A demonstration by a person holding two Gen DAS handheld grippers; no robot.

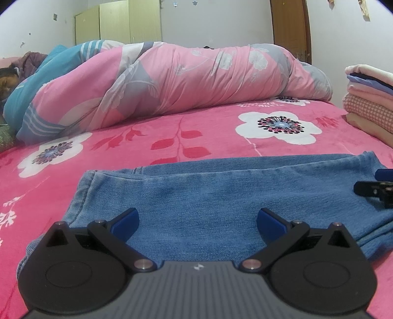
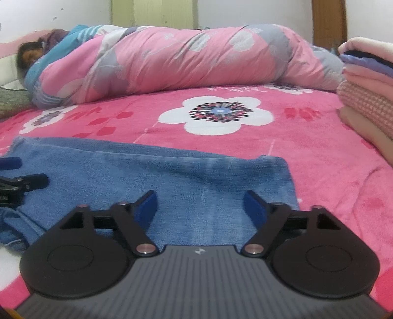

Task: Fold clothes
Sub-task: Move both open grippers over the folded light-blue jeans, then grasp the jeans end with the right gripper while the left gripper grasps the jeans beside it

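Observation:
A folded pair of blue jeans lies flat on the pink flowered bedspread near the bed's front edge. My left gripper hovers open just above the jeans' near-left part, nothing between its blue pads. In the right wrist view the jeans spread to the left, and my right gripper stands open over their right end. Each gripper shows at the edge of the other's view: the right one at far right, the left one at far left.
A person lies asleep under a pink and grey flowered quilt across the back of the bed. A stack of folded clothes sits at the right edge. A wardrobe and a wooden door stand behind.

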